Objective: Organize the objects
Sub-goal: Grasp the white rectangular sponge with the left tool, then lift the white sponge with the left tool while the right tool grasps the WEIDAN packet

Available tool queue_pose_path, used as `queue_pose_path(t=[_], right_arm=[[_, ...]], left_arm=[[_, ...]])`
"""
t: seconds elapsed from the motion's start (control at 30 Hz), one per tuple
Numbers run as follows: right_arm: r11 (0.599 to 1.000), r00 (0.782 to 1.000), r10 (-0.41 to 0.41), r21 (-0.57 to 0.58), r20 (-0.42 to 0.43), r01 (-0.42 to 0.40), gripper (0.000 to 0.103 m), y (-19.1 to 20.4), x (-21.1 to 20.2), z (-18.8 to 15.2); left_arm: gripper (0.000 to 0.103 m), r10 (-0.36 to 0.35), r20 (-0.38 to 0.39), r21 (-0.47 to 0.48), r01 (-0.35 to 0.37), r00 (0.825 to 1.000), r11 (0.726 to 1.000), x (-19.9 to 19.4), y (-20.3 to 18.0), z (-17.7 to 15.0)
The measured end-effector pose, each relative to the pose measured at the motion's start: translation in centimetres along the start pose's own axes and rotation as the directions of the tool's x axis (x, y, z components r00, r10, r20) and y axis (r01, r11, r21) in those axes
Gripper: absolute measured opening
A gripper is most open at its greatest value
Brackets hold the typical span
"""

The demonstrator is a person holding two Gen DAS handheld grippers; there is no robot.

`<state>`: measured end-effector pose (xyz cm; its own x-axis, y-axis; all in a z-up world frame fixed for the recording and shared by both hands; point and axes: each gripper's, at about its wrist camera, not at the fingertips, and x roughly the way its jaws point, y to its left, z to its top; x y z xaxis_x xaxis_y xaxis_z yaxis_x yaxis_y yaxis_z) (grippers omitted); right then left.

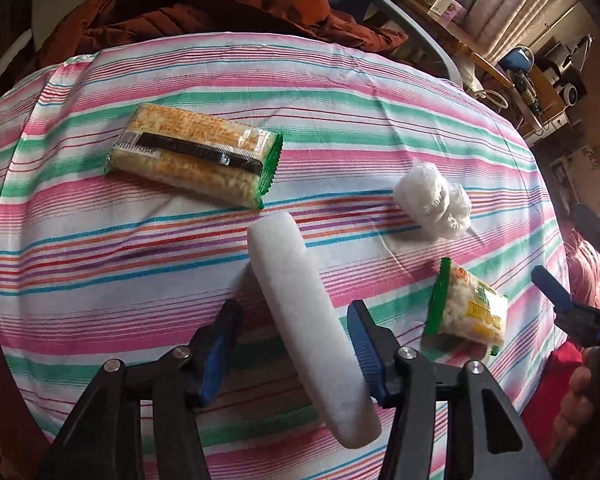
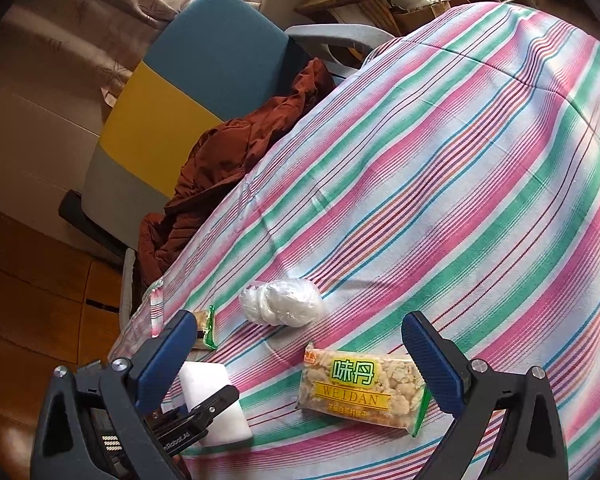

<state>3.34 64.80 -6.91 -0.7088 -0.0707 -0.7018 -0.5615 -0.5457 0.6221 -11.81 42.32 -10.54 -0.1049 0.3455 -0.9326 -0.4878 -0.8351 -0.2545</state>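
- Two blue pads of the left hand-held gripper [image 1: 294, 344] straddle the white foam block [image 1: 308, 320], its long axis running near-to-far; jaws apart, not visibly clamping.
- Right hand-held gripper [image 2: 300, 364] gapes empty above the counter [image 2: 460, 160].

Half hidden behind the left finger in the right wrist view: far snack packet [image 2: 207, 328]. Partly covered by black gripper parts there: white foam block [image 2: 216, 396]. Unreadable: small print on near packet [image 2: 364, 388].

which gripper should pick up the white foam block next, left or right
Left. The left gripper already straddles the white foam block, one finger on each side, though a gap shows beside the left finger. The right gripper is open over the Weidan snack pack instead.
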Motion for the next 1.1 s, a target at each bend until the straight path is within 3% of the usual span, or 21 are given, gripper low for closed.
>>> queue_pose_path(t=[0.23,0.37,0.47,0.63,0.97,1.1], right_arm=[[0.999,0.999,-0.023,-0.033,-0.027,0.022,0.103,0.4,0.8,-0.3],[0.997,0.998,-0.047,-0.062,-0.038,0.044,0.103,0.7,1.2,-0.5],[0.996,0.997,-0.064,-0.067,-0.046,0.061,0.103,0.6,1.5,-0.6],[0.993,0.995,-0.086,-0.085,-0.052,0.082,0.103,0.7,1.9,-0.8],[0.98,0.989,-0.146,-0.137,-0.02,0.142,0.102,1.3,2.5,-0.6],[0.982,0.992,-0.128,-0.144,-0.019,0.124,0.102,1.5,2.4,-0.6]], left_arm=[[0.053,-0.043,-0.013,-0.012,0.043,0.999,0.999,-0.7,1.0,-0.8],[0.031,-0.069,-0.016,0.01,0.069,0.998,0.998,-0.6,1.2,-0.9],[0.025,-0.097,-0.012,0.036,0.097,0.995,0.995,-1.1,1.3,-1.4],[0.024,-0.116,0.016,0.077,0.115,0.993,0.99,-1.9,1.5,-2.4],[0.024,-0.118,0.159,0.224,0.081,0.98,0.971,-5.5,1.4,-4.8],[0.024,-0.133,0.193,0.247,0.083,0.972,0.965,-7.1,2.1,-6.0]])
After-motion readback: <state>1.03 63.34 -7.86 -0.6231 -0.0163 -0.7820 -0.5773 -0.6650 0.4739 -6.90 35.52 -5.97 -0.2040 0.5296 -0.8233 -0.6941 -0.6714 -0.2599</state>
